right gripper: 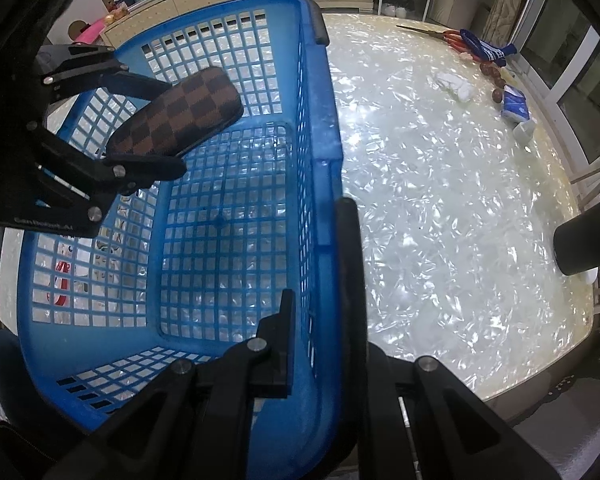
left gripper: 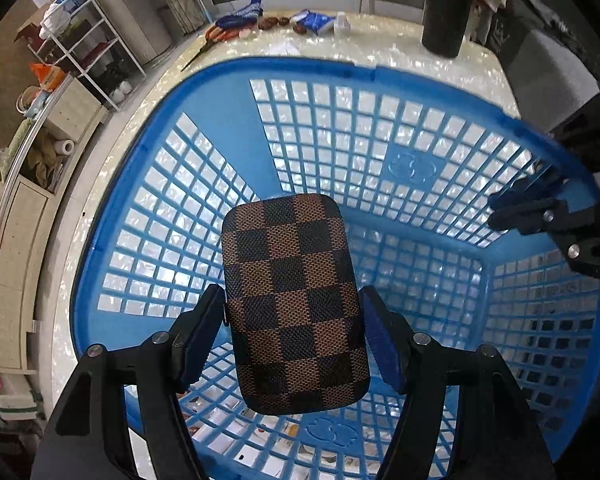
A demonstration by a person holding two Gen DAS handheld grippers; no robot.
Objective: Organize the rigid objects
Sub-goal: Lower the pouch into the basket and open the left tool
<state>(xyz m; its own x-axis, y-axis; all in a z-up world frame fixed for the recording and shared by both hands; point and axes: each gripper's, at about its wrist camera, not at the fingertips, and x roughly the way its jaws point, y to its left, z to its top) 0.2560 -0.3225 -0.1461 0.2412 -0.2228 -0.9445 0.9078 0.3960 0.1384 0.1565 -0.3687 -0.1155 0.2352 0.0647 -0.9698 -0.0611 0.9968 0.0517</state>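
My left gripper point(left gripper: 294, 332) is shut on a brown checkered case point(left gripper: 294, 300) and holds it above the inside of a blue plastic basket point(left gripper: 220, 92). In the right wrist view the case point(right gripper: 180, 114) and the left gripper point(right gripper: 140, 124) hang over the basket's far left part. My right gripper point(right gripper: 324, 280) is shut on the basket's right wall point(right gripper: 320, 160), one finger inside and one outside. The right gripper also shows in the left wrist view point(left gripper: 528, 204), at the basket's right rim. The basket's floor holds nothing.
The basket stands on a pearly white table point(right gripper: 440, 200). At the table's far edge lie scissors point(right gripper: 432, 34), a blue striped sock point(right gripper: 486, 50), brown round items point(right gripper: 494, 76), a blue pack point(right gripper: 514, 106) and a white cup point(right gripper: 524, 130). A black cylinder point(right gripper: 580, 246) stands at right.
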